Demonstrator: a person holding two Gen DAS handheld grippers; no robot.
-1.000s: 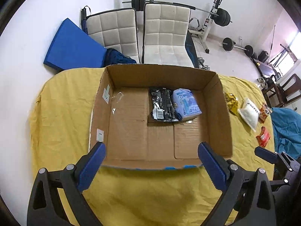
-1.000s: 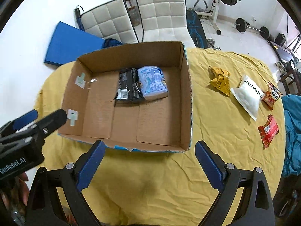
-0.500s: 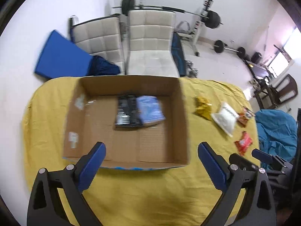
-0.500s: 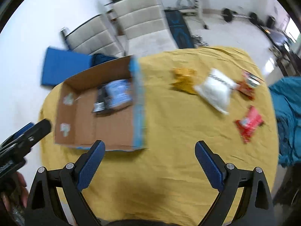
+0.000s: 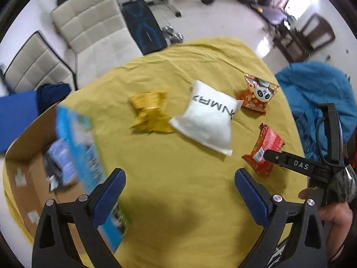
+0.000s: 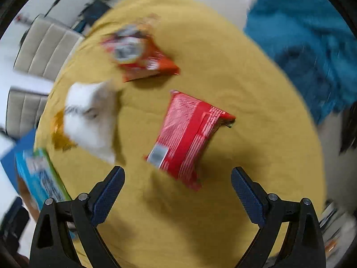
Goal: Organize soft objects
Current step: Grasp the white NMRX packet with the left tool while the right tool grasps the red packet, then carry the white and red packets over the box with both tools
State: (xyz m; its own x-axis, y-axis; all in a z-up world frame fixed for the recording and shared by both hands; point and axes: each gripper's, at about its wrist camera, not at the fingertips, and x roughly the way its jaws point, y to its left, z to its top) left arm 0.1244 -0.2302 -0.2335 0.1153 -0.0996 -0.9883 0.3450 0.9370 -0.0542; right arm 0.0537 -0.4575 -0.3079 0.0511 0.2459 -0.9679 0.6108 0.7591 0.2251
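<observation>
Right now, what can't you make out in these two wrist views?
- Cardboard box contents: left wrist view, motion blur and its blue wall hide them.
- Panda snack packet print: right wrist view, blurred.
- Red packet: left wrist view, near end behind the right tool's finger.
- Yellow packet: right wrist view, partly behind the white pouch.

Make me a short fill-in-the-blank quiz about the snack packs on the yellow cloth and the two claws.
1. The white pouch lies between the panda pack and the ____ pack.
2. The pack straight ahead of the right claw is ____.
3. Both claws, including the left claw, are ____.

Missing words: yellow; red; open
</observation>
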